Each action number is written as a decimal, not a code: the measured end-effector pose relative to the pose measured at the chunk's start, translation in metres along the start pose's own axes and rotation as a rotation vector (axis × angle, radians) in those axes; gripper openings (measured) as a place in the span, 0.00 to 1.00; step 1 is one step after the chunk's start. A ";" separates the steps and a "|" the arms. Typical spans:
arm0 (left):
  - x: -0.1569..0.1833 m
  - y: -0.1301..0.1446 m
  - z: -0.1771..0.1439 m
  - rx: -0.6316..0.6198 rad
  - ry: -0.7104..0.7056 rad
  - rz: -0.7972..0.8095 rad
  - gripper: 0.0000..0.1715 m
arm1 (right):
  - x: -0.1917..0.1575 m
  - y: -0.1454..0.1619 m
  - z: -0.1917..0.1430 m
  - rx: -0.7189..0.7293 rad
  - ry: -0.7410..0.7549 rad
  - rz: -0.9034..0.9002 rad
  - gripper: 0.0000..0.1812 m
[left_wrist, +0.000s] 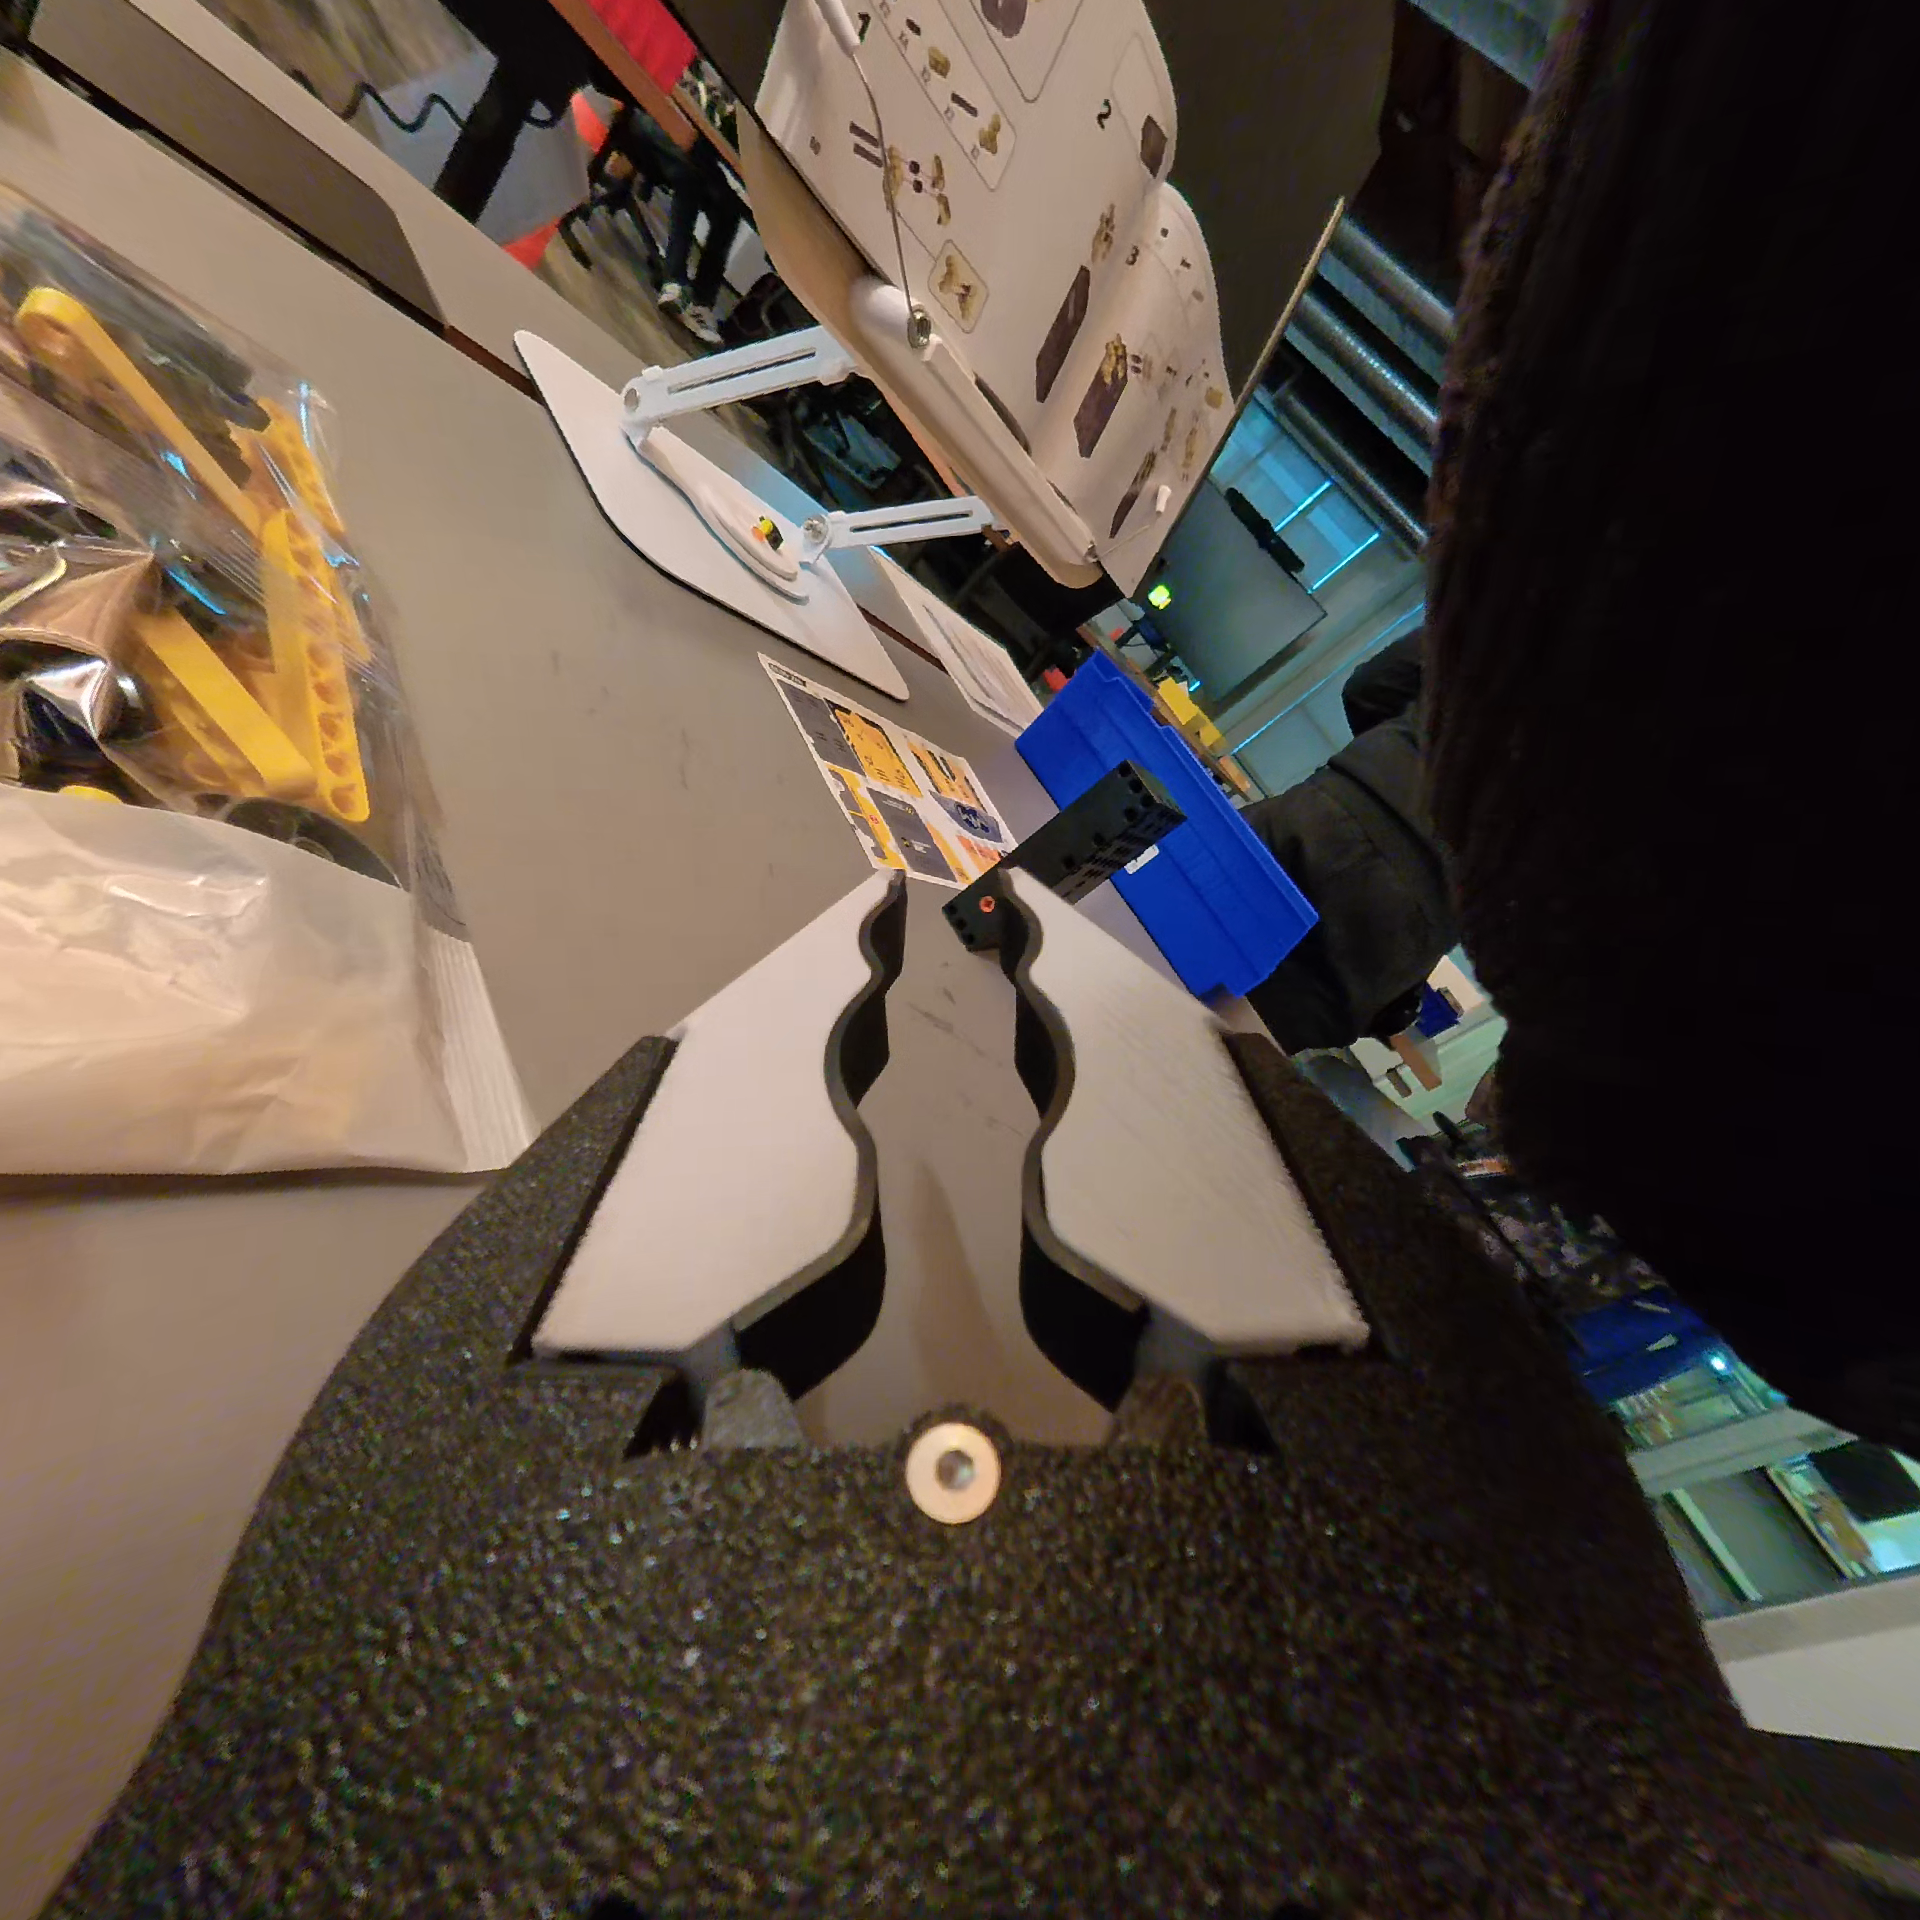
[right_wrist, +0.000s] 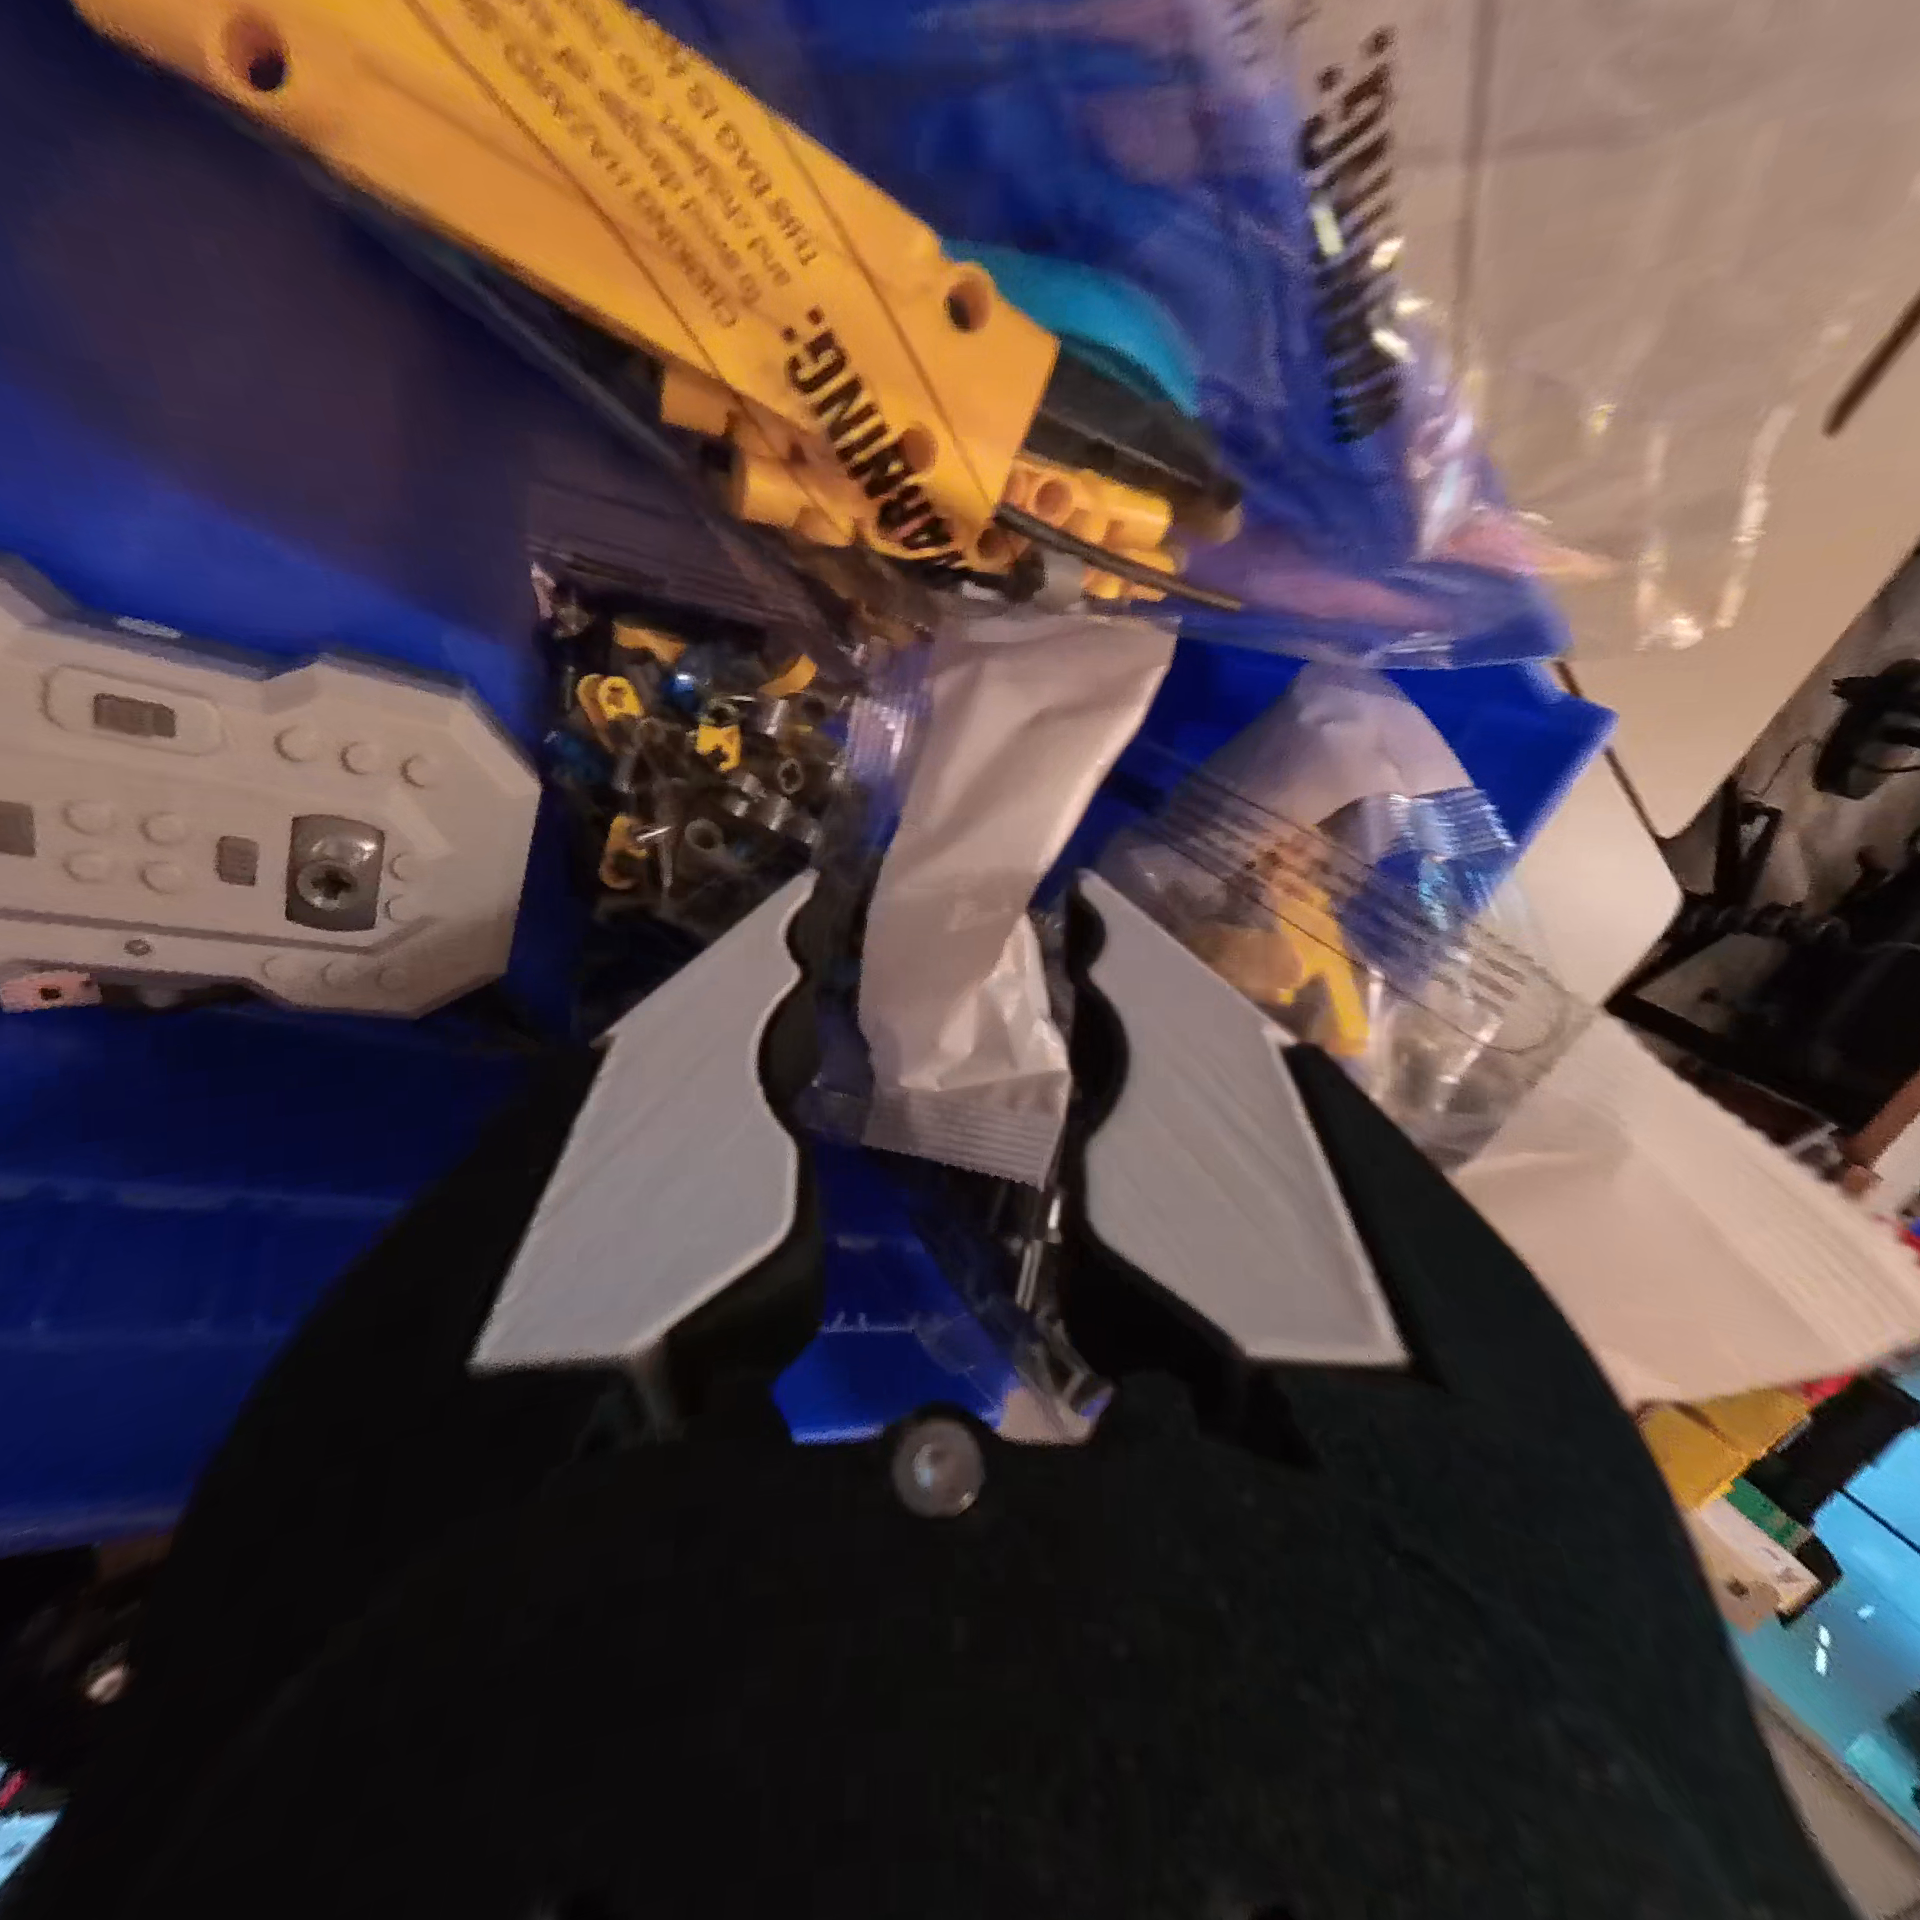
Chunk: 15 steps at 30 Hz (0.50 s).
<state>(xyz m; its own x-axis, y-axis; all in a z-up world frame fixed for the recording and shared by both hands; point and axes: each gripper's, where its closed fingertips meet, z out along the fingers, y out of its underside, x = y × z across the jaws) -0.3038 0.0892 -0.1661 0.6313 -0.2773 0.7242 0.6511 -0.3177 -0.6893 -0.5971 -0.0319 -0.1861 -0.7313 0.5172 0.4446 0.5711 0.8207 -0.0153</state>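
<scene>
In the left wrist view my left gripper (left_wrist: 954, 885) is low over the grey table (left_wrist: 623, 748), its jaws a narrow gap apart. A black perforated building piece (left_wrist: 1103, 836) with an orange pin lies just past the tips, against the right fingertip (left_wrist: 1023, 914) and apart from the left one. In the right wrist view my right gripper (right_wrist: 945, 888) is open over a blue bin (right_wrist: 208, 1195). A folded white and clear plastic bag (right_wrist: 966, 997) sits between the fingers, touching the right one. Bags of yellow parts (right_wrist: 727, 312) and small parts (right_wrist: 707, 769) lie beyond.
A bag of yellow beams (left_wrist: 208, 582) and a white bag (left_wrist: 208, 987) lie left on the table. A sticker sheet (left_wrist: 894, 790), a white stand holding an instruction booklet (left_wrist: 987, 208) and the blue bin (left_wrist: 1174, 831) are ahead. A dark sleeve (left_wrist: 1683, 727) fills the right. A grey controller (right_wrist: 229, 831) lies in the bin. Across from one pair of fingers to the other is roughly 30 cm. The grey controller (right_wrist: 229, 831) lies around 9 cm away from my right fingertips.
</scene>
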 end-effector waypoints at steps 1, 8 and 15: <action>0.000 0.000 0.000 -0.001 0.003 -0.001 0.09 | -0.004 0.000 0.000 0.003 -0.019 0.001 0.21; 0.001 0.001 0.000 -0.003 0.013 -0.010 0.09 | -0.010 0.000 -0.026 0.109 -0.047 0.001 0.00; 0.002 0.002 0.002 -0.010 0.011 -0.005 0.10 | -0.005 0.018 -0.057 0.179 0.012 0.029 0.00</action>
<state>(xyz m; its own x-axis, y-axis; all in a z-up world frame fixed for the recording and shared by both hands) -0.3007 0.0899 -0.1660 0.6230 -0.2858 0.7281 0.6500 -0.3286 -0.6852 -0.5615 -0.0333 -0.1381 -0.7106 0.5389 0.4524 0.5154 0.8363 -0.1868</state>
